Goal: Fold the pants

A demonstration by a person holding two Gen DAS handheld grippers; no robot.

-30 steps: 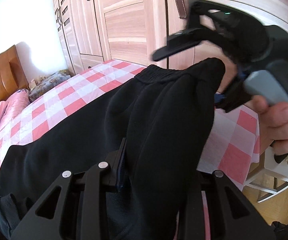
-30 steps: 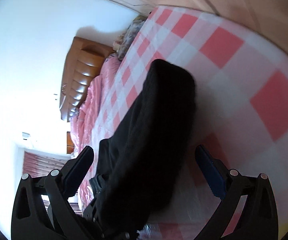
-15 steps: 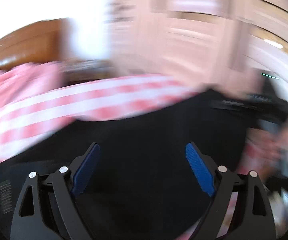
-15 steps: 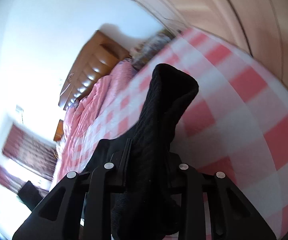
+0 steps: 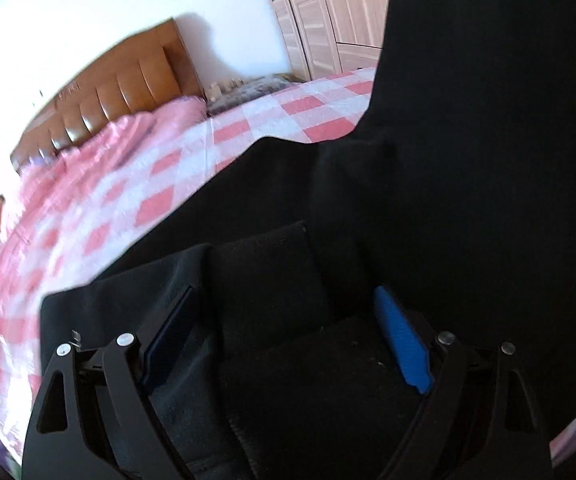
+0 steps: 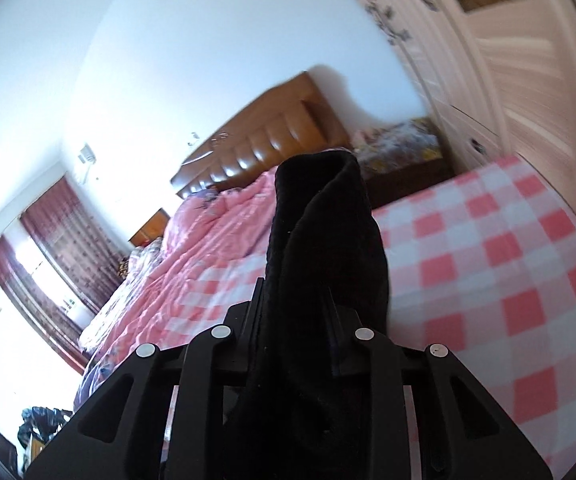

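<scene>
Right gripper [image 6: 293, 320] is pinching the black pants [image 6: 323, 248] tight, lifting an edge over the checkered bed [image 6: 487, 280] for folding. Left gripper [image 5: 288, 336] is gaping wide around bunched cloth, gripping nothing yet.

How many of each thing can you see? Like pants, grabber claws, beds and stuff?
Black pants: 1
Grippers: 2, the left gripper open and the right gripper shut on the pants
Bed with checked sheet: 1
Brown headboard: 1
Pink quilt: 1
Wardrobe: 1
Total: 7
</scene>
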